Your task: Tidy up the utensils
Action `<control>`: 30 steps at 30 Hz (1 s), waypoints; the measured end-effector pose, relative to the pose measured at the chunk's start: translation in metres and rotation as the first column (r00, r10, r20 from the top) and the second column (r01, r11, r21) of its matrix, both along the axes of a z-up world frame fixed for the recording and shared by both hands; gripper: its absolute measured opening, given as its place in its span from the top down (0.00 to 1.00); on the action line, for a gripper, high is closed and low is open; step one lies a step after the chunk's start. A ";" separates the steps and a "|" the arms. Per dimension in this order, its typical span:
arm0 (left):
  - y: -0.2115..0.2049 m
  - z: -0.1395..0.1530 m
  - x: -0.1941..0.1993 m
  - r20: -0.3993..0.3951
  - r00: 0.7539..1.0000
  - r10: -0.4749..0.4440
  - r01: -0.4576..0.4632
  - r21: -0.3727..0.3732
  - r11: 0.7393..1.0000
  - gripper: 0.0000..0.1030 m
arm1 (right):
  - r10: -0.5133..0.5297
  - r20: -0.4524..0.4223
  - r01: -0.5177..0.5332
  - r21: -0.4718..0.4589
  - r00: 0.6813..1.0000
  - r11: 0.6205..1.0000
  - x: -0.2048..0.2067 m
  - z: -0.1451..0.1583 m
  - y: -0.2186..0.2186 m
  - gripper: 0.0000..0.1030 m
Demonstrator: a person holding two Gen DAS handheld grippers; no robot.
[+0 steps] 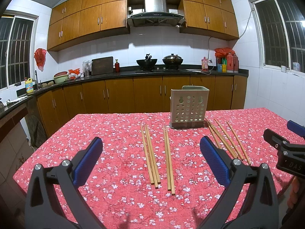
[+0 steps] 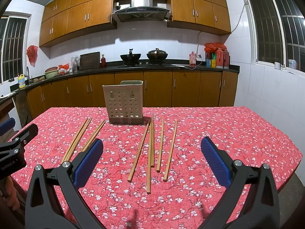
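A beige perforated utensil holder stands upright on the red floral tablecloth. Several wooden chopsticks lie flat in front of it in two groups. The left group lies ahead of my left gripper, which is open above the cloth with nothing between its blue pads. The right group lies ahead of my right gripper, also open and holding nothing. Each gripper shows at the edge of the other's view: the right gripper, the left gripper.
The table ends close on the left and near side; its right edge drops to the floor. Behind it runs a kitchen counter with woks, bottles and a cutting board. A person's hand shows at the right.
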State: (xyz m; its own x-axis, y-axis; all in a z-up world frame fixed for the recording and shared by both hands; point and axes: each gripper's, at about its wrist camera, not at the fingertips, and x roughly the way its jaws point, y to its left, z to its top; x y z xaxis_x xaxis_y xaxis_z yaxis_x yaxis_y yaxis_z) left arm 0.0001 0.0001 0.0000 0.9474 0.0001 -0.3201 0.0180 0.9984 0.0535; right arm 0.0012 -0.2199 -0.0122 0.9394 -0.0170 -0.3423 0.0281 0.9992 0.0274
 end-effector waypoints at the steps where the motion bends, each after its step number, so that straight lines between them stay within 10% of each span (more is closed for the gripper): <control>1: 0.000 0.000 0.000 0.000 1.000 0.000 0.000 0.000 1.000 0.04 | 0.000 0.000 0.000 0.000 1.000 1.000 0.000 0.000 0.000 0.02; 30: 0.000 0.000 0.000 -0.003 1.000 -0.001 0.001 0.000 1.000 0.04 | 0.000 -0.004 0.000 0.004 1.000 1.000 0.000 0.000 -0.002 0.02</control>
State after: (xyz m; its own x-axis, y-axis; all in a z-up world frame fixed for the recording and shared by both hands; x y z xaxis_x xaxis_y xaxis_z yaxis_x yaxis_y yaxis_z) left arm 0.0002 0.0000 -0.0001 0.9464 -0.0004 -0.3230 0.0188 0.9984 0.0538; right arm 0.0016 -0.2219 -0.0127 0.9380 -0.0158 -0.3462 0.0285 0.9991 0.0316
